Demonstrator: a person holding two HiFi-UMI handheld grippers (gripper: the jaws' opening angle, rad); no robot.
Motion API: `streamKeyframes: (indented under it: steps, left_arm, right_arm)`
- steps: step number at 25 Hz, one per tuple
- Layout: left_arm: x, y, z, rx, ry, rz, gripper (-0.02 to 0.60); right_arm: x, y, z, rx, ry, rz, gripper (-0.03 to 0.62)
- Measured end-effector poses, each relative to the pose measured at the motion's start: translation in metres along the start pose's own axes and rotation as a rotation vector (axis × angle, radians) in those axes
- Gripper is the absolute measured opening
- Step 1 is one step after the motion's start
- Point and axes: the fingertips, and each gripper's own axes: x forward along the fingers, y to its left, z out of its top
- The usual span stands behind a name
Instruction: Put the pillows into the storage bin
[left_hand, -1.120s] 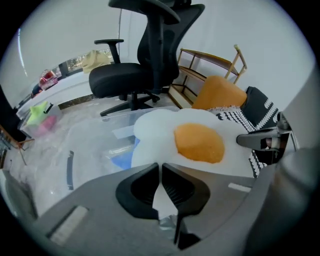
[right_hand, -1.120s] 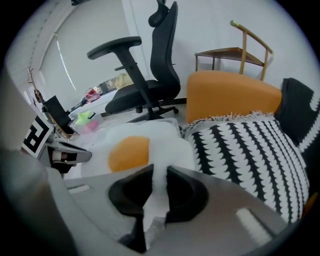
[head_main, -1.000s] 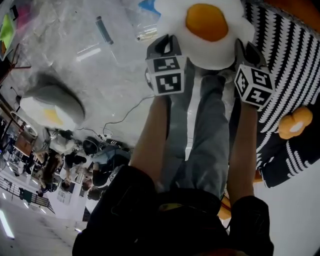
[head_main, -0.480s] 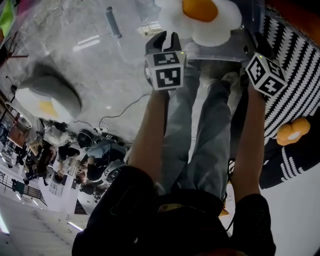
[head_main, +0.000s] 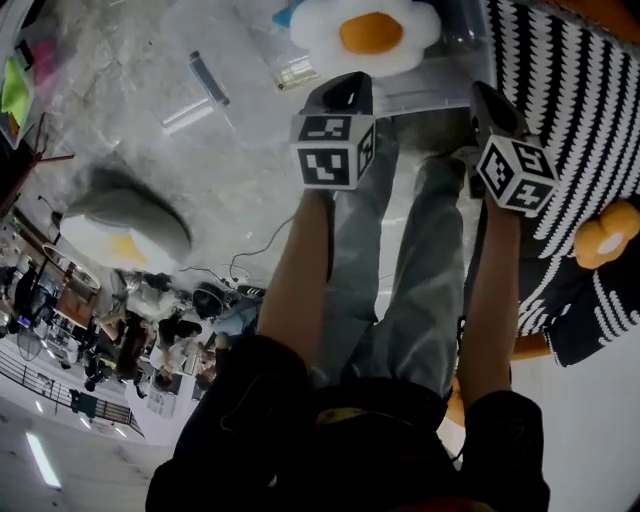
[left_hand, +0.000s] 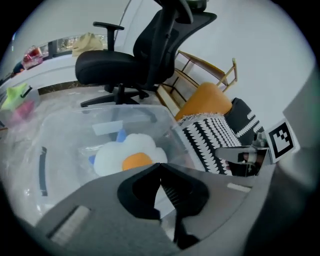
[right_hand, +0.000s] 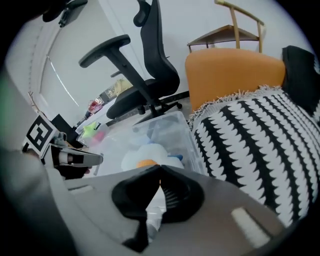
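Note:
A white fried-egg pillow (head_main: 365, 35) with an orange yolk lies inside the clear storage bin (head_main: 440, 95) at the top of the head view. It also shows as the pillow (left_hand: 130, 156) in the left gripper view and the pillow (right_hand: 145, 157) in the right gripper view. My left gripper (head_main: 345, 85) and right gripper (head_main: 490, 100) hover at the bin's near rim, apart from the pillow. Both have just been closing and now stand shut with nothing between their jaws. The left gripper (left_hand: 160, 166) and right gripper (right_hand: 160, 169) point down toward the bin.
A second egg pillow (head_main: 125, 235) lies on the floor at the left. An orange flower pillow (head_main: 605, 240) rests on the black-and-white striped throw (head_main: 570, 120) at the right. A black office chair (left_hand: 145, 55) and an orange seat (right_hand: 230, 72) stand beyond the bin. A grey tube (head_main: 208, 78) lies on plastic sheeting.
A second ago both grippers pressed the egg pillow between them. It has since dropped into the bin, and both grippers have drawn back from it and shut.

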Motion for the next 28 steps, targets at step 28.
streamKeyframes:
  steps: [28]
  left_arm:
    - [0.072,-0.307,0.037,0.676,0.16,-0.412,0.011]
  right_arm:
    - [-0.19,-0.174,-0.048,0.548,-0.287,-0.304,0.003]
